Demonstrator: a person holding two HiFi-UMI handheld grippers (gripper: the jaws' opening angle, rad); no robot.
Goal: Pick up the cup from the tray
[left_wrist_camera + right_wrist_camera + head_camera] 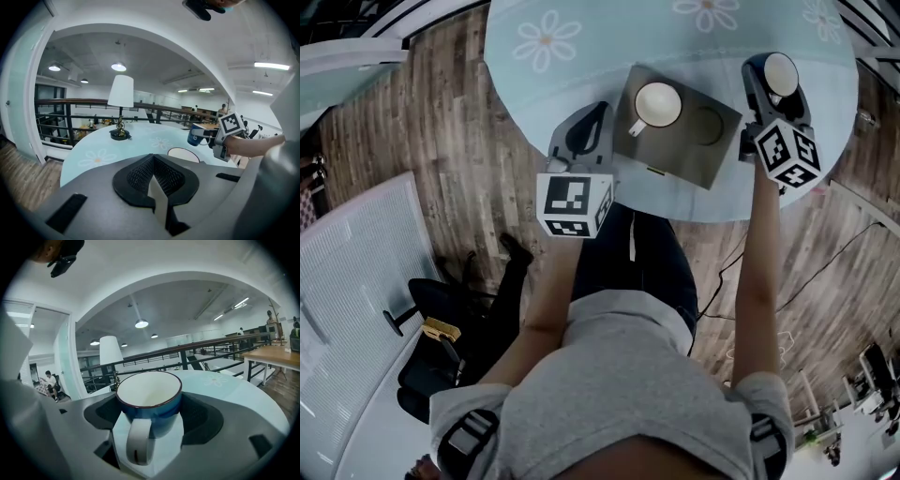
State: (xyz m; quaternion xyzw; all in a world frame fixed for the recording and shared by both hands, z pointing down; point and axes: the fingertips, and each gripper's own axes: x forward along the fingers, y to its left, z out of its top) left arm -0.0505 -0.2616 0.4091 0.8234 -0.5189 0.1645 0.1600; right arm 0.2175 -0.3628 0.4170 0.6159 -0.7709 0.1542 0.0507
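Note:
A blue cup [781,70] with a white inside and a white handle is gripped by my right gripper [779,82], over the table just right of the grey tray [712,164]. In the right gripper view the cup [149,399] sits between the jaws, handle toward the camera. The left gripper view shows it [195,135] held up off the table. A white cup [657,104] stands on the tray's left half, and a round mark [706,126] shows on the right half. My left gripper [598,112] is shut and empty, just left of the tray.
The round pale-blue table [581,75] has daisy prints, and its near edge runs close to my body. A small lamp [120,105] with a white shade stands at the far side. A black chair [441,319] is on the wooden floor at lower left.

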